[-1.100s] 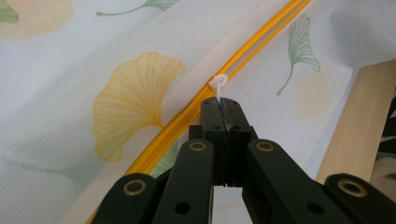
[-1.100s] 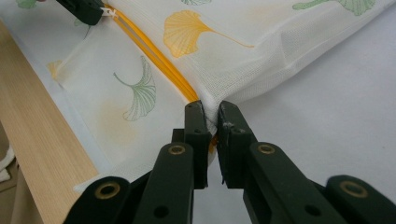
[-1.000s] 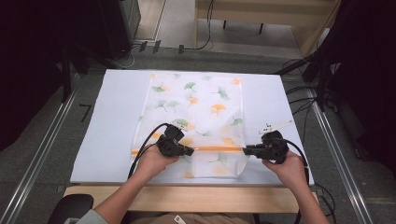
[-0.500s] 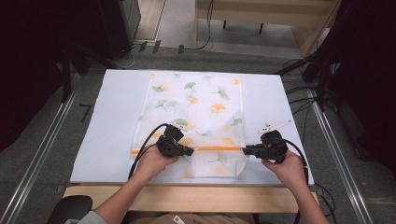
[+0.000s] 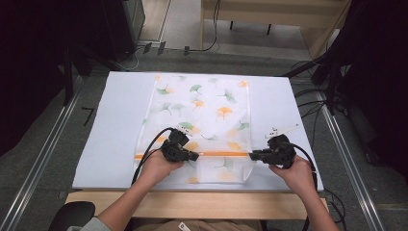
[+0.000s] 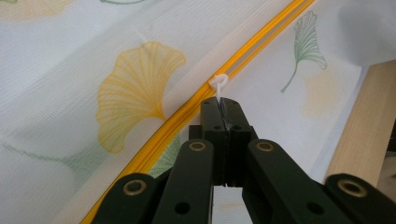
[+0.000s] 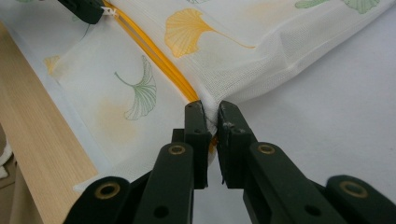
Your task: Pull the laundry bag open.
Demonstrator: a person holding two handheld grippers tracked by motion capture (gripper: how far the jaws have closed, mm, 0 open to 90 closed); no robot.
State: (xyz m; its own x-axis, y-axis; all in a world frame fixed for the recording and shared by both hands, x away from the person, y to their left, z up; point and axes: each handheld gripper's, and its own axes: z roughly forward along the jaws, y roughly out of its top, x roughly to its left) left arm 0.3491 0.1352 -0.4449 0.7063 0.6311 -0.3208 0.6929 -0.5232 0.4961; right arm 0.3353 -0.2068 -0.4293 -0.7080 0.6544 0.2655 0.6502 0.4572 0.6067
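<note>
A white mesh bag [image 5: 202, 113] printed with green and orange ginkgo leaves lies flat on the white mat. An orange zipper [image 5: 221, 154] runs across its near end. My left gripper [image 5: 195, 156] is shut on the white zipper pull [image 6: 218, 84], near the middle of the zipper line. My right gripper [image 5: 252, 155] is shut on the bag's right edge [image 7: 209, 109], at the zipper's end. In the right gripper view the left gripper [image 7: 86, 10] shows at top left, holding the pull on the orange zipper [image 7: 154, 56].
The white mat [image 5: 110, 125] covers a wooden table [image 5: 192, 204] whose edge runs along the front. Metal rails [image 5: 43, 159] flank both sides. Black cables [image 5: 312, 103] lie on the floor to the right, and dark equipment stands at the back left.
</note>
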